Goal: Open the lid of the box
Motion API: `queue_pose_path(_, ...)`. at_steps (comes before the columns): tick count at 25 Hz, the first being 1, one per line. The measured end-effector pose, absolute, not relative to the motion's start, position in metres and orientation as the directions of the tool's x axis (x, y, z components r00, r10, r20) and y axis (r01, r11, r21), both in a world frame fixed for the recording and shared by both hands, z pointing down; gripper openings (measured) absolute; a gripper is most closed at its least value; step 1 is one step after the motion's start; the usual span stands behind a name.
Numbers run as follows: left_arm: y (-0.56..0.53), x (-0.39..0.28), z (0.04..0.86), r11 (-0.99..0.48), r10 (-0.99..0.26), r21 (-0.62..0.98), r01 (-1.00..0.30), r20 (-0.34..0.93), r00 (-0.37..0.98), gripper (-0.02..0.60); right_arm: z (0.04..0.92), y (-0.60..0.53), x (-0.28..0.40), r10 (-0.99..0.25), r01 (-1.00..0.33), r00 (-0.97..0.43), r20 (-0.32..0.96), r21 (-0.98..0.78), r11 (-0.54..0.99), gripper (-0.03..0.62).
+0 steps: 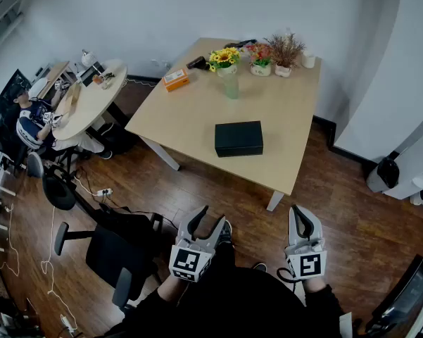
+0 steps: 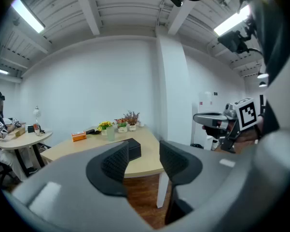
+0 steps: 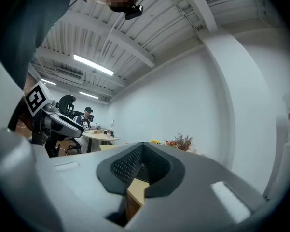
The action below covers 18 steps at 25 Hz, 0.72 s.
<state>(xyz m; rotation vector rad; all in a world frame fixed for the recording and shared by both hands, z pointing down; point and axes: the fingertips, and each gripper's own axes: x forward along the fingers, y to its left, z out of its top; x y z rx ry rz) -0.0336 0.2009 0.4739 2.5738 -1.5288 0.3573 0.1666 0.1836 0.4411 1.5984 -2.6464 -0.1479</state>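
Progress: nothing is done yet. The lid is seen shut, so the approach, the grip and the lifting are all judged to be left.
Black box (image 1: 238, 138): a flat, dark, rectangular case is shown with its top lying flush (its seam is too small to be made out).
Place: it is laid on the pale wooden table (image 1: 281, 111), towards the near edge, well apart from both grippers and from the flower pots (image 1: 260, 60) at the far side.
Left gripper (image 1: 210, 220): it is held low by the person's body, its jaws parted partway with nothing gripped.
Right gripper (image 1: 300, 213): its jaws are pressed together, with nothing held.
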Motion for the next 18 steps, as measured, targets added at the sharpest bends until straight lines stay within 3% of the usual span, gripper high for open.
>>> queue_pose_path(8,0.049,-0.086,0.504,-0.5,-0.838,0.0,-0.866,0.251,0.484,0.19,0.466,0.055,0.144,-0.917,-0.919,-0.394,0.071,-0.017,0.393,0.0)
queue_pose_path(13,-0.031,-0.106,0.553,-0.557,-0.761,0.054,-0.829,0.366,0.536,0.21,0.495,-0.027,0.126,-0.9,-0.918,-0.387,0.199,0.005,0.396,0.002)
queue_pose_path(18,-0.071,-0.116,0.605,-0.601,-0.685,0.048,-0.798,0.483,0.545,0.215,0.548,-0.079,0.103,-0.825,-0.873,-0.45,0.341,0.028,0.488,0.087)
